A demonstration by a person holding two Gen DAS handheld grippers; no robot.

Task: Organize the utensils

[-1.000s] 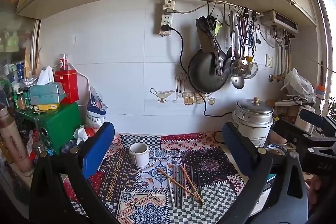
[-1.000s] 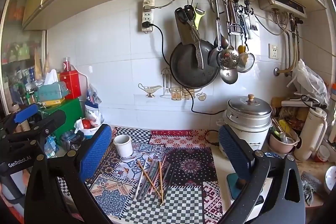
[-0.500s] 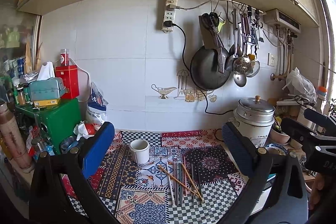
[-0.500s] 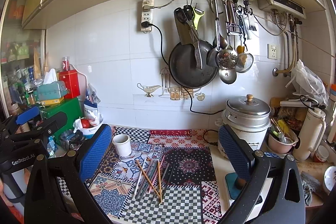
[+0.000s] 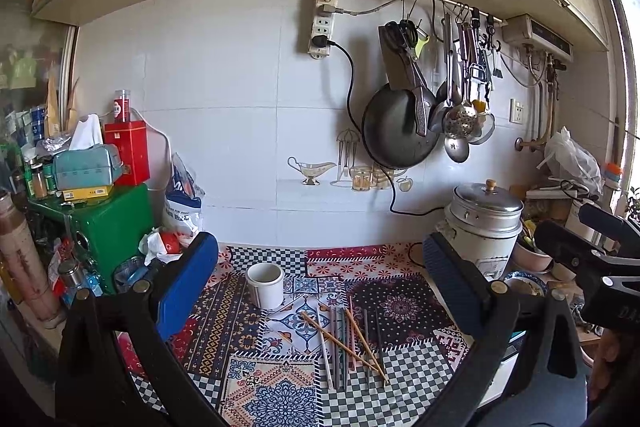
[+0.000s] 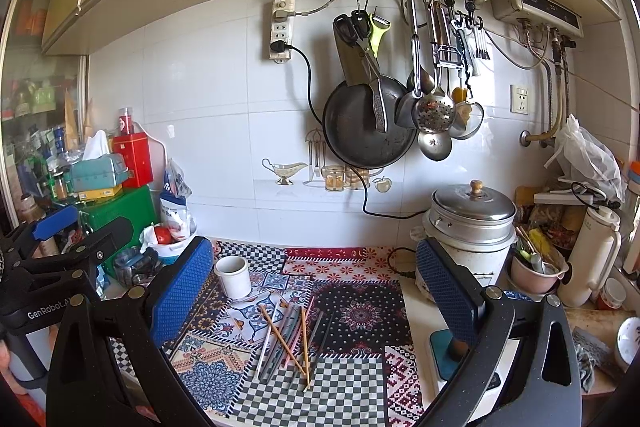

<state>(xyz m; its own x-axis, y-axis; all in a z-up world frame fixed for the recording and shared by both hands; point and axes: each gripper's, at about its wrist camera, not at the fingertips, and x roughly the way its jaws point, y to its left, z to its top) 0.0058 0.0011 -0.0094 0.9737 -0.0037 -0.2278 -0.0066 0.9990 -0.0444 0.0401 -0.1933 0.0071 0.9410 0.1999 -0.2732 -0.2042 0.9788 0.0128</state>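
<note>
Mat (image 5: 280, 393) covers counter, patchwork print. Left gripper (image 5: 320, 291) and right gripper (image 6: 314, 289) above mat's front edge, fingers wide apart, holding nothing. Cup (image 5: 265, 285) upright near mat's back-left. Chopsticks (image 5: 346, 341) loose, crossed, mid-mat toward front, just right of cup.

left gripper (image 5: 320, 283) shifted left, slightly back
</note>
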